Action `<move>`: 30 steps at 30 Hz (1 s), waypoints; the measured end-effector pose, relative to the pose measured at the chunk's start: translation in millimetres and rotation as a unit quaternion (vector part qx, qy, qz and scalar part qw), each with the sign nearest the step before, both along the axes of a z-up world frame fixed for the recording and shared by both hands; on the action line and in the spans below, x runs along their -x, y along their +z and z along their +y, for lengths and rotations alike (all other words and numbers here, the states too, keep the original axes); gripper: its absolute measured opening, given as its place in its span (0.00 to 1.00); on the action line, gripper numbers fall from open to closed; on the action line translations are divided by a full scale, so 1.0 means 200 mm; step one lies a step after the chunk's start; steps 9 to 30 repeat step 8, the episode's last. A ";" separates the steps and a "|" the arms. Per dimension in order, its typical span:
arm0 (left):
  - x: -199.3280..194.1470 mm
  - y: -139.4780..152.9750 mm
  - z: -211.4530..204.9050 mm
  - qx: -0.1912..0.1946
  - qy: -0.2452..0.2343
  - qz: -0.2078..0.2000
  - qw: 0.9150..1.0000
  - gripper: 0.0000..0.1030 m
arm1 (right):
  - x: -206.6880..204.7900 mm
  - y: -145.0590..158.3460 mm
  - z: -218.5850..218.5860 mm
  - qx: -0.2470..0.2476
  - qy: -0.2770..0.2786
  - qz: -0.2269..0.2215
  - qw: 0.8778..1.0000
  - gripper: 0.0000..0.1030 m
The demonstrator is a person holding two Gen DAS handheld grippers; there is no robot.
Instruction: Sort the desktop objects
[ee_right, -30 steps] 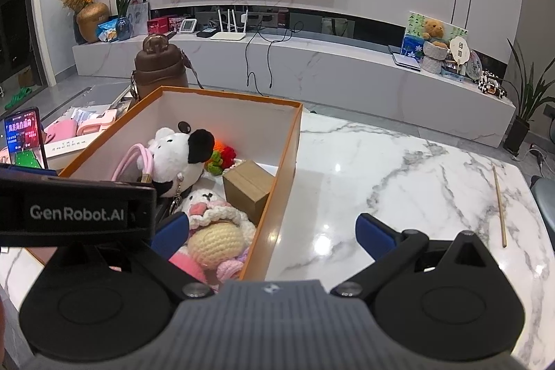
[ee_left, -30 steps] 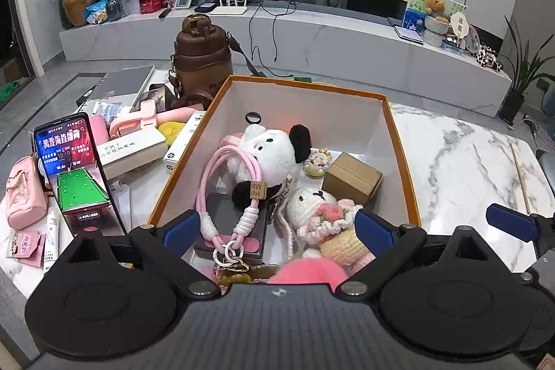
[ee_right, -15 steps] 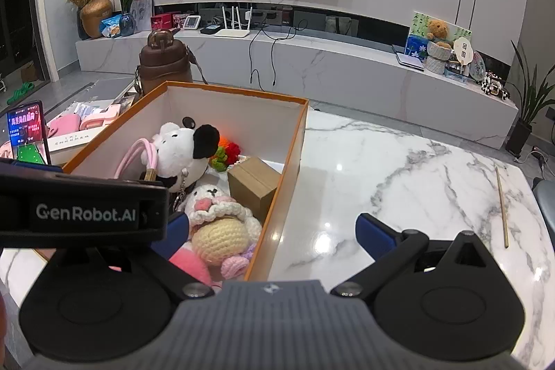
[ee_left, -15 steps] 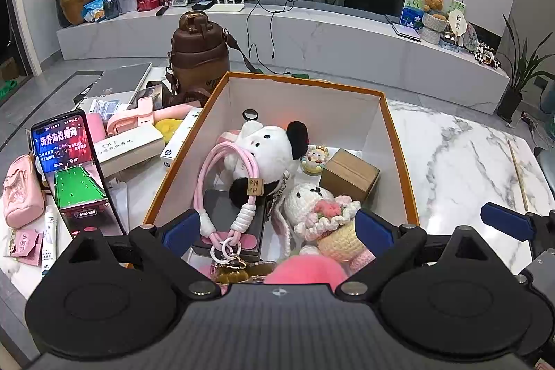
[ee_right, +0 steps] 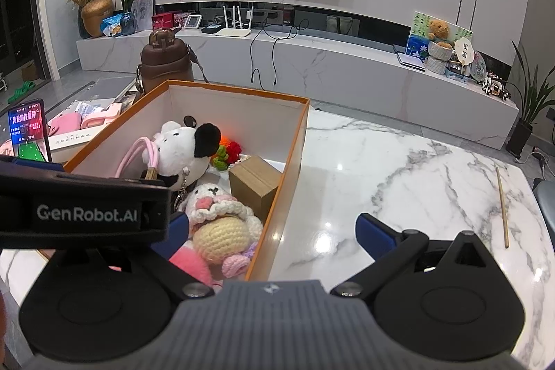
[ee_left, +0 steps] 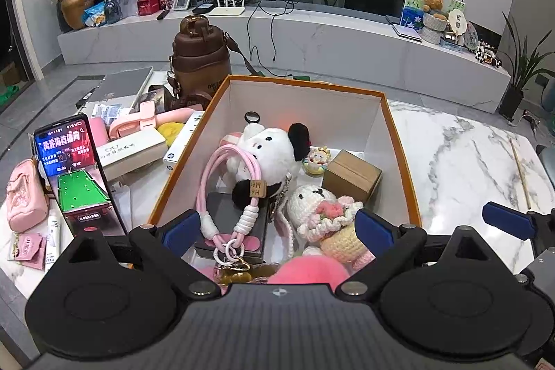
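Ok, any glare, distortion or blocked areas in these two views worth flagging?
Left wrist view: fisheye bends the TV wall, and the phone screen is bright but readable. Right wrist view: lamp glare on the marble table; the left tool body blocks part of the orange box. Both are sharp.

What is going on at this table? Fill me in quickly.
A person is sorting desk clutter into an orange-rimmed box using two handheld grippers. The box already holds a black-eared plush dog, a crocheted doll, a small cardboard box and a pink strap. The left gripper hovers open over the box, holding nothing. The right gripper is open and empty at the box's right wall. A phone and other items wait on the left.
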State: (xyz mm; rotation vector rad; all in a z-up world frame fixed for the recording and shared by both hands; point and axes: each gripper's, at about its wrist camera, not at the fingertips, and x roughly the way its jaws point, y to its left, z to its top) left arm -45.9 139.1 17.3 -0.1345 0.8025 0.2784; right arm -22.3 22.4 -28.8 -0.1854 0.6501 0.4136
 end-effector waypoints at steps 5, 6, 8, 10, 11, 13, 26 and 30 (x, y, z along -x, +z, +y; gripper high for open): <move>0.00 0.00 0.01 -0.001 0.002 0.000 1.000 1.00 | 0.00 0.00 0.00 0.001 0.000 0.001 1.000 0.99; 0.00 0.00 0.01 -0.002 0.002 0.000 1.000 1.00 | 0.00 0.00 0.00 0.001 0.000 0.000 1.000 0.99; 0.00 0.00 0.00 -0.005 0.000 -0.001 1.000 1.00 | 0.00 0.00 0.00 0.000 0.001 0.000 1.000 0.99; 0.00 0.00 0.00 -0.005 0.000 -0.001 1.000 1.00 | 0.00 0.00 0.00 0.000 0.001 0.000 1.000 0.99; 0.00 0.00 0.00 -0.005 0.000 -0.001 1.000 1.00 | 0.00 0.00 0.00 0.000 0.001 0.000 1.000 0.99; 0.00 0.00 0.00 -0.005 0.000 -0.001 1.000 1.00 | 0.00 0.00 0.00 0.000 0.001 0.000 1.000 0.99; 0.00 0.00 0.00 -0.005 0.000 -0.001 1.000 1.00 | 0.00 0.00 0.00 0.000 0.001 0.000 1.000 0.99; 0.00 0.00 0.00 -0.005 0.000 -0.001 1.000 1.00 | 0.00 0.00 0.00 0.000 0.001 0.000 1.000 0.99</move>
